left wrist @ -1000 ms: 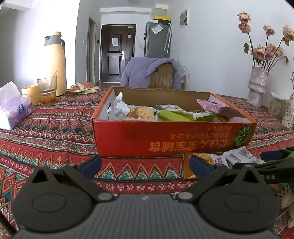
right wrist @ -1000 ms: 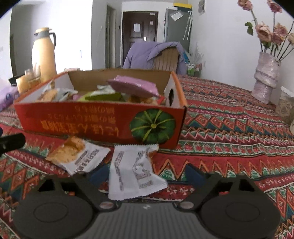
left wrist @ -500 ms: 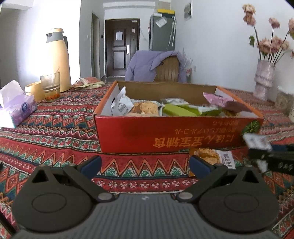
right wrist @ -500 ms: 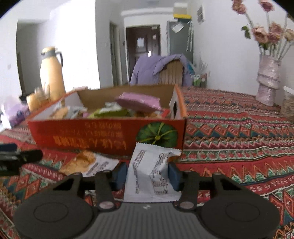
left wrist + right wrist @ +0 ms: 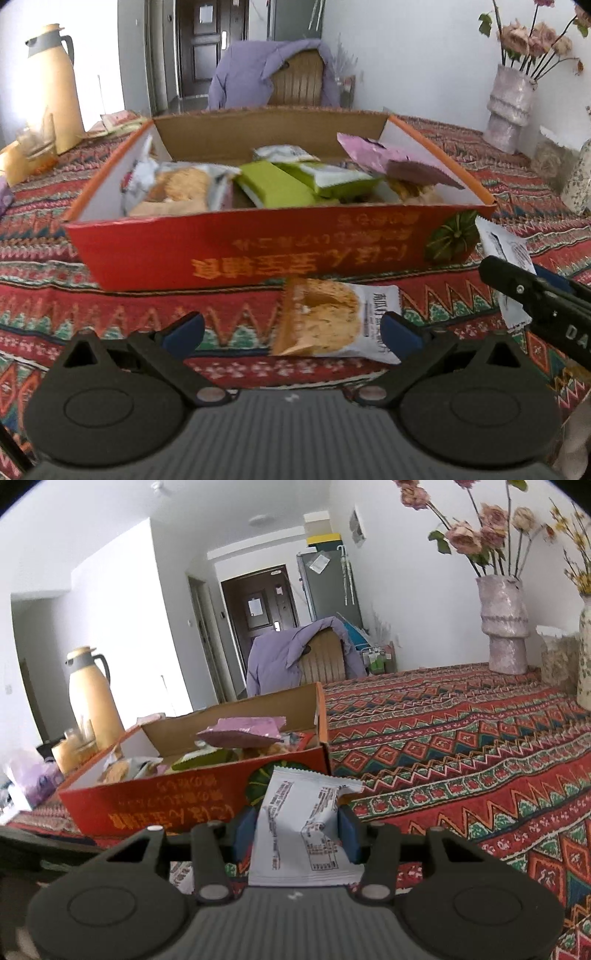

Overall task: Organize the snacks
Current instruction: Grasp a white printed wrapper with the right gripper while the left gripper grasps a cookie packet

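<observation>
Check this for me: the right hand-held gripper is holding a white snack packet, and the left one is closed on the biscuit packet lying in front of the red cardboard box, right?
Not quite. The left wrist view shows the left hand-held gripper open around the biscuit packet, not closed on it. The rest stands.

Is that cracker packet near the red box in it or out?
Out. The cracker packet lies flat on the tablecloth, in front of the box.

A cream thermos jug [image 5: 94, 698] stands on the patterned tablecloth [image 5: 461, 746]. A vase of dried flowers [image 5: 504, 627] stands far right. A purple jacket [image 5: 255, 70] drapes a wooden chair [image 5: 297, 79].
</observation>
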Demonstrator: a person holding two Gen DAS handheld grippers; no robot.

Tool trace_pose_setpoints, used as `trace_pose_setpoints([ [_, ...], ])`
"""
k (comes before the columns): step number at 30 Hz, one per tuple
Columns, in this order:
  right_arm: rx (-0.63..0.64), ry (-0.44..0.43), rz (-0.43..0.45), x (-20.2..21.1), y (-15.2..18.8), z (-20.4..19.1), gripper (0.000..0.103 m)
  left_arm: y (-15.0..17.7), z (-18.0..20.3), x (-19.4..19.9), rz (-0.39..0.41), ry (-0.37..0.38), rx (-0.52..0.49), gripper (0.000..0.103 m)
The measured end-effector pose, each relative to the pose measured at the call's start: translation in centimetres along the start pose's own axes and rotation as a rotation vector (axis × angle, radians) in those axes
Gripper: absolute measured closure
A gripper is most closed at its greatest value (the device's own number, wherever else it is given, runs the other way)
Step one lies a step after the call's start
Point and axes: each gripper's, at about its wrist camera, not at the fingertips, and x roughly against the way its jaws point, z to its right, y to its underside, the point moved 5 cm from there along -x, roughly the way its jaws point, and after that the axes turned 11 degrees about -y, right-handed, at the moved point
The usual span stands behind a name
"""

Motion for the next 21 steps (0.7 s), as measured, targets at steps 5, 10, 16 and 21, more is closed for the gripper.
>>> trace_pose_setpoints([
  [5,0.003,-0.014,0.007,0.1,0.1,-0.1,0.055,0.0,1.4,-0.8,-0.026,-0.002,0.000,0.000],
  [10,0.000,-0.022,0.013,0.3,0.1,-0.1,0.055,0.3,2.7,-1.6,-0.042,-0.034,-0.027,0.000],
  [16,0.006,-0.030,0.012,0.3,0.1,-0.2,0.055,0.3,3.1,-1.8,-0.024,-0.047,-0.034,0.000],
  [21,0.008,-0.031,0.010,0.2,0.2,-0.3,0.055,0.3,3.2,-1.7,-0.027,-0.044,-0.033,0.001],
])
